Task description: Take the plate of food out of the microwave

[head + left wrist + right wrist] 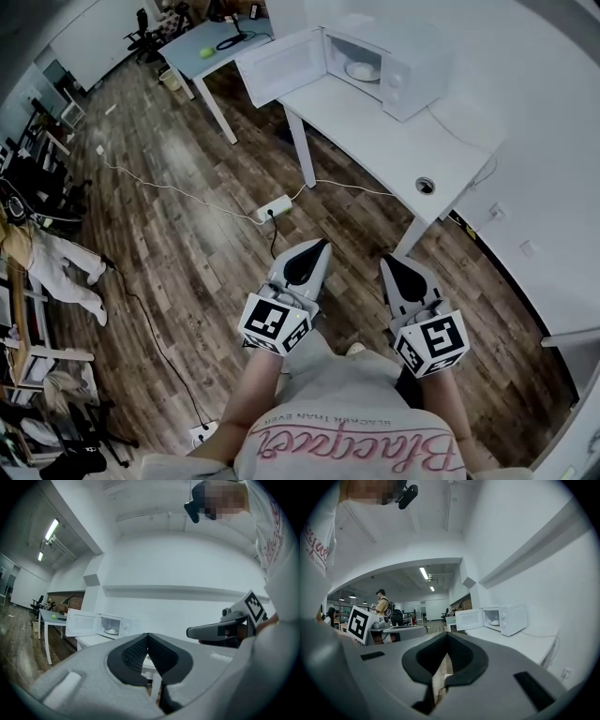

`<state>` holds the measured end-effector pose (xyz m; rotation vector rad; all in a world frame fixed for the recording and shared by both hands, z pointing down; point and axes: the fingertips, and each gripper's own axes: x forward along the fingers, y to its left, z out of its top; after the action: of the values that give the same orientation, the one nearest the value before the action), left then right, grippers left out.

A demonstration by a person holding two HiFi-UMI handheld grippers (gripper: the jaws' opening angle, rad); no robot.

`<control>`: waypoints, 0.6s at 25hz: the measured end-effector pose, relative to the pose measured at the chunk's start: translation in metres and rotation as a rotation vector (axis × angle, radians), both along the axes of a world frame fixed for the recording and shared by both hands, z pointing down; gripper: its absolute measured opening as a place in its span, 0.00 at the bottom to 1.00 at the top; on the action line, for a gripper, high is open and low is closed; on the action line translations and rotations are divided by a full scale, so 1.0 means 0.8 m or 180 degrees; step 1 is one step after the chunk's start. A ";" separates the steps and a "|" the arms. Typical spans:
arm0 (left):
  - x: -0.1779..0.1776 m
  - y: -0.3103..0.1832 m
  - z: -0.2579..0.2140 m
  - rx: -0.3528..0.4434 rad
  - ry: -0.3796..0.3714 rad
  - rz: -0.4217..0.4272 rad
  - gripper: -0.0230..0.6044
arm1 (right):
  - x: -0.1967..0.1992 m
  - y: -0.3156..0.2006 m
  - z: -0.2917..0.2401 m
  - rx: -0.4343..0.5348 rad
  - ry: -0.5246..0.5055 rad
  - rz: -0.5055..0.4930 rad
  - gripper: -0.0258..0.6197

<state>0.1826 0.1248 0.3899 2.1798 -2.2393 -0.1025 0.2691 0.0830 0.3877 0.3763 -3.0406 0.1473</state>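
Note:
A white microwave (pixel 394 66) stands on the white table (pixel 375 141) far ahead, its door (pixel 277 64) swung open to the left. Inside it lies a white plate of food (pixel 362 70). Both grippers are held low over the wooden floor, well short of the table. My left gripper (pixel 323 242) and my right gripper (pixel 384 259) point toward the table, jaws together, nothing between them. In the left gripper view the microwave (pixel 110 625) and plate (pixel 111 631) are small beyond the shut jaws. In the right gripper view the microwave (pixel 506 618) is at the right.
A power strip (pixel 274 207) with cables lies on the floor before the table legs. A second table (pixel 211 47) with a green ball (pixel 206 53) stands beyond the open door. A person in yellow (pixel 383 603) stands far off. A white wall runs along the right.

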 end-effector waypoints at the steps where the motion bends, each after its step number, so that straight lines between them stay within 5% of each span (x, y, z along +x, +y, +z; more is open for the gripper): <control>1: -0.006 -0.002 0.002 -0.0012 0.0008 0.0009 0.04 | -0.008 -0.002 0.000 0.0002 0.0003 0.0002 0.06; 15: -0.125 -0.032 -0.014 0.0035 -0.0110 0.0256 0.04 | -0.148 -0.011 -0.022 0.0194 0.0018 0.0050 0.06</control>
<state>0.0822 0.0994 0.3788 2.2912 -2.1699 -0.0768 0.1505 0.0740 0.3698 0.4041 -3.0428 0.0543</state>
